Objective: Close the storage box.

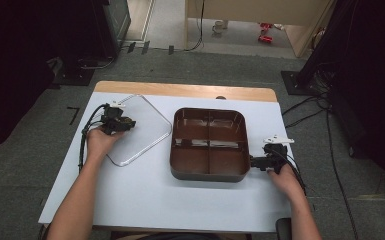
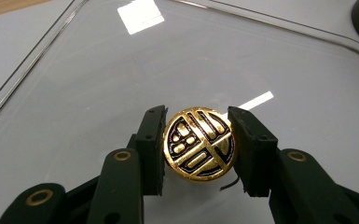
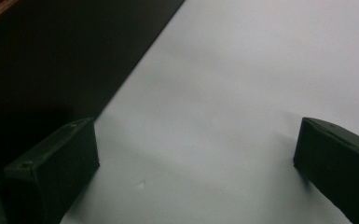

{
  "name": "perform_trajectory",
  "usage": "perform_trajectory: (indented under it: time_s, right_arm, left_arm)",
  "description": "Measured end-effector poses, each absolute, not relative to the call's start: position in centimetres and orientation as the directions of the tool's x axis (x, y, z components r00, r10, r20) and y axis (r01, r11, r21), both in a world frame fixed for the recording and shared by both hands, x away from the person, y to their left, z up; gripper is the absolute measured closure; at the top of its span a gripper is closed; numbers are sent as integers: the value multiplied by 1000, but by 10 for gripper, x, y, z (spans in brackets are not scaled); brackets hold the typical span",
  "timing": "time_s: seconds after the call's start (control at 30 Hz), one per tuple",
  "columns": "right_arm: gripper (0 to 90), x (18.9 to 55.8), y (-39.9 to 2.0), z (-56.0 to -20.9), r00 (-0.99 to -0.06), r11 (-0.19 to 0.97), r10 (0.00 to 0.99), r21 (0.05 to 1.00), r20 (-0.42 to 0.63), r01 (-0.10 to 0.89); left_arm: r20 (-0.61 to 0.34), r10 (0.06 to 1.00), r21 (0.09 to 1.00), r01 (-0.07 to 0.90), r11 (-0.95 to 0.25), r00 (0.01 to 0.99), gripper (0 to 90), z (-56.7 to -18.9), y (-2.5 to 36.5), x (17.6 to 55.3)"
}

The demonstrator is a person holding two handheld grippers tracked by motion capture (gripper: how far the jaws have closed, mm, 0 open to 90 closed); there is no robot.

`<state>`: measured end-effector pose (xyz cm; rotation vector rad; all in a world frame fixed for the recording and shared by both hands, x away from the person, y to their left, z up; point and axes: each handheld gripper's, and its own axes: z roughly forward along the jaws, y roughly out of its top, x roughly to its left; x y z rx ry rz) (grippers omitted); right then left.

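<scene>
A clear square lid [image 1: 147,131] lies flat on the white table [image 1: 145,200], left of a brown box. In the left gripper view a round gold-and-black knob [image 2: 199,161] stands at the centre of the lid [image 2: 121,65]. My left gripper [image 2: 198,140] is shut on that knob, one black pad pressed against each side. In the high view the left gripper [image 1: 126,121] sits over the lid's left part. My right gripper [image 1: 253,161] rests low at the right wall of the brown box [image 1: 208,174]. Its jaws [image 3: 196,154] stand wide open over bare table, with the dark box wall [image 3: 51,56] to their left.
The brown box has several compartments split by dividers [image 1: 208,145], and something pale lies along the middle divider. A strip of wooden tabletop [image 1: 180,90] shows at the far edge. Dark stands and cables [image 1: 310,107] crowd the floor around the table.
</scene>
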<state>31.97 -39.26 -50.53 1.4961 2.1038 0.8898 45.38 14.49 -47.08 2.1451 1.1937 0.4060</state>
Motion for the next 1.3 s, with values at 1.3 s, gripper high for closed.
perform_trajectory:
  time_s: [1.3]
  right_arm:
    - [0, 320, -393, -505, -342, 221, 939, 700, 34, 679]
  left_arm:
    - [-91, 602, 755, 449, -478, 793, 598, -375, 52, 403]
